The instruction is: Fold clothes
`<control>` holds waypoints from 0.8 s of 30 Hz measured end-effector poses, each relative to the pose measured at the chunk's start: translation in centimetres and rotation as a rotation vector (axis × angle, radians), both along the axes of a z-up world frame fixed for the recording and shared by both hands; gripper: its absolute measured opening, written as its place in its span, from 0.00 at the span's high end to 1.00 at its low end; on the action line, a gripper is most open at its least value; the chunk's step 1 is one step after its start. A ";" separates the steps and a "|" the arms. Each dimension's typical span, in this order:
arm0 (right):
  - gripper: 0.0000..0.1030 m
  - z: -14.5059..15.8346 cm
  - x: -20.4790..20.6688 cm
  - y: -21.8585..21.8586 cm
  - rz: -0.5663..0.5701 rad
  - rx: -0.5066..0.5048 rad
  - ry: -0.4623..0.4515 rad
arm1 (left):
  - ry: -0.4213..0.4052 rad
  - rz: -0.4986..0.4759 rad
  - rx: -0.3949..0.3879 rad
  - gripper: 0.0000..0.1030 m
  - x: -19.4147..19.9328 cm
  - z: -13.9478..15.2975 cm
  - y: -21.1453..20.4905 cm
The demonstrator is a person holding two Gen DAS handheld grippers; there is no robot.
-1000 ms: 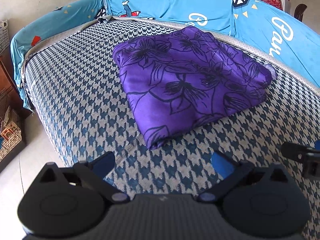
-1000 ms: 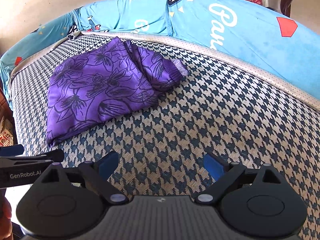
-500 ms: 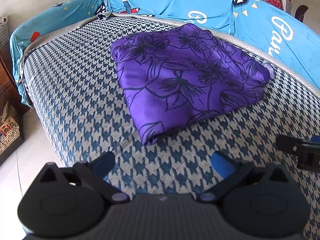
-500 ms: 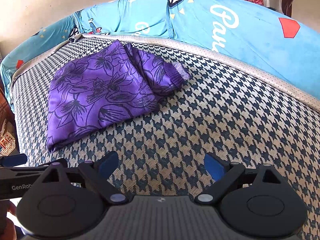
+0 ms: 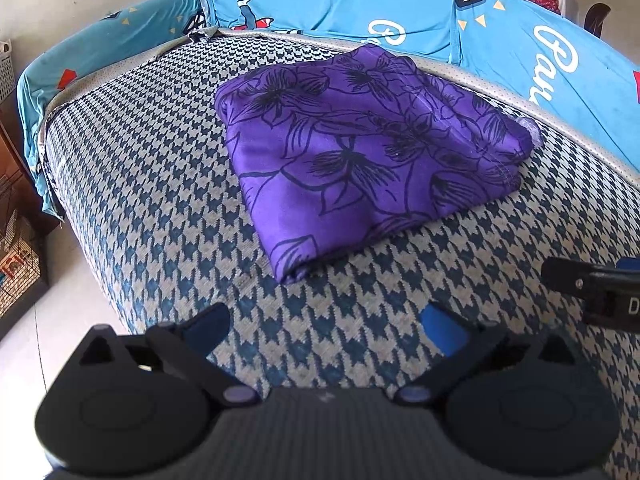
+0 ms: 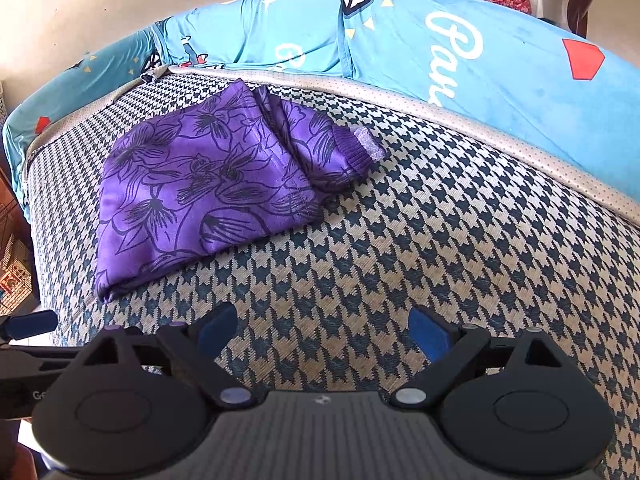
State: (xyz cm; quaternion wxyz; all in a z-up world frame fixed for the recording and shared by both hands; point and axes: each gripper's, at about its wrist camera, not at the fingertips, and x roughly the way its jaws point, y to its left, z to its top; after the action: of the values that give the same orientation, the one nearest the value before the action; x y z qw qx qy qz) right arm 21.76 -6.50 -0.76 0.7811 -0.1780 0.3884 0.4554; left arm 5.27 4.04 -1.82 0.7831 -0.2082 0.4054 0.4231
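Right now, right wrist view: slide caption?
Open right claw above houndstooth bed; folded purple floral garment lies untouched ahead.

A purple garment (image 5: 360, 148) printed with black outlined flowers is seen folded into a compact, roughly rectangular bundle. It is laid flat on a blue-and-cream houndstooth surface (image 5: 160, 184), with a ribbed cuff (image 6: 362, 146) showing at one end.

Both wrist cameras look forward and steeply down along their own fingers at the bed (image 5: 152, 184), from near its front edge. The left view sits left of the right. Both share the purple garment (image 5: 360, 152) (image 6: 208, 184) and blue cushions (image 5: 328, 4).
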 end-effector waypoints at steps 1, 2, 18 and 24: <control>0.10 0.0 0.0 0.0 0.000 0.000 0.000 | 0.001 -0.001 0.000 0.00 0.0 0.0 0.0; 0.10 0.0 0.0 0.0 0.000 0.000 0.000 | 0.001 -0.002 0.000 0.00 0.0 0.0 -0.1; 0.10 0.0 -0.3 0.1 0.009 -0.008 -0.004 | 0.015 -0.002 -0.011 0.00 0.0 -0.1 -0.3; 0.10 -0.1 -0.3 0.3 0.012 -0.010 -0.004 | 0.018 -0.002 -0.011 0.00 0.0 0.0 -0.3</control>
State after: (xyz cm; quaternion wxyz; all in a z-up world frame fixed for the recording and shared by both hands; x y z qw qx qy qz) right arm 21.44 -6.25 -0.87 0.7784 -0.1851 0.3878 0.4576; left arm 5.25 3.75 -1.86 0.7787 -0.2083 0.4147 0.4221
